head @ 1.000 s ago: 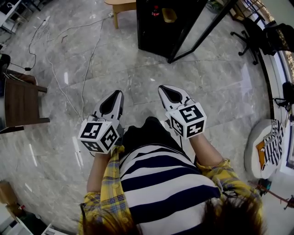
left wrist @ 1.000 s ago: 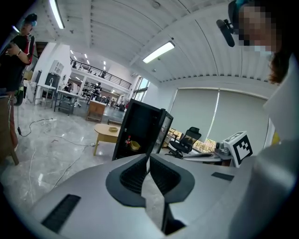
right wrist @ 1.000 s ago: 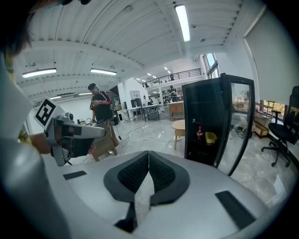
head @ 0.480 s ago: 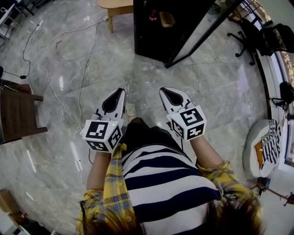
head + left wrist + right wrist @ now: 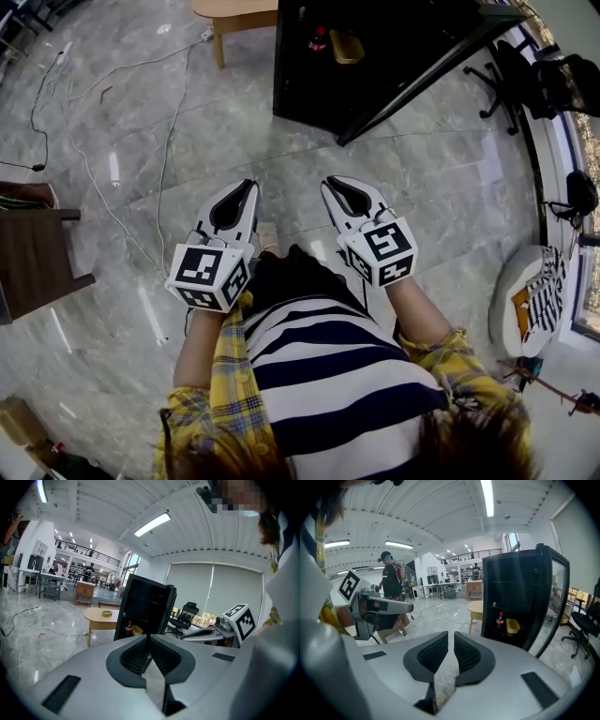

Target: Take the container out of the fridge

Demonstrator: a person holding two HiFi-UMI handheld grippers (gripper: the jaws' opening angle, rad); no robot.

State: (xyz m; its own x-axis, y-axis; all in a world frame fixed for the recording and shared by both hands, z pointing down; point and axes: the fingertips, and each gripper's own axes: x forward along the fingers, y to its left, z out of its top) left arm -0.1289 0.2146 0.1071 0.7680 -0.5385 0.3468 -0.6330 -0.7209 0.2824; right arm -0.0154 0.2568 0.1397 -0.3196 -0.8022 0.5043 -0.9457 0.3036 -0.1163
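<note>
A black fridge (image 5: pixel 394 47) stands ahead with its glass door (image 5: pixel 427 80) swung open to the right. On a low shelf inside sits a yellow container (image 5: pixel 345 47) beside a cola bottle (image 5: pixel 319 38). The left gripper view shows the same yellow container (image 5: pixel 136 630) and bottle (image 5: pixel 128 627), as does the right gripper view with its container (image 5: pixel 512 626). My left gripper (image 5: pixel 247 186) and right gripper (image 5: pixel 330 182) are held side by side at waist height, well short of the fridge. Both are shut with nothing between the jaws.
A round wooden table (image 5: pixel 234 11) stands left of the fridge. Cables (image 5: pixel 164 122) trail over the marble floor. A dark wooden chair (image 5: pixel 37 248) is at the left, and an office chair (image 5: pixel 511 66) and a white round seat (image 5: pixel 530 305) at the right.
The fridge has drawn a little nearer and the floor has slid backward under me. Both grippers keep their pose and stay shut.
</note>
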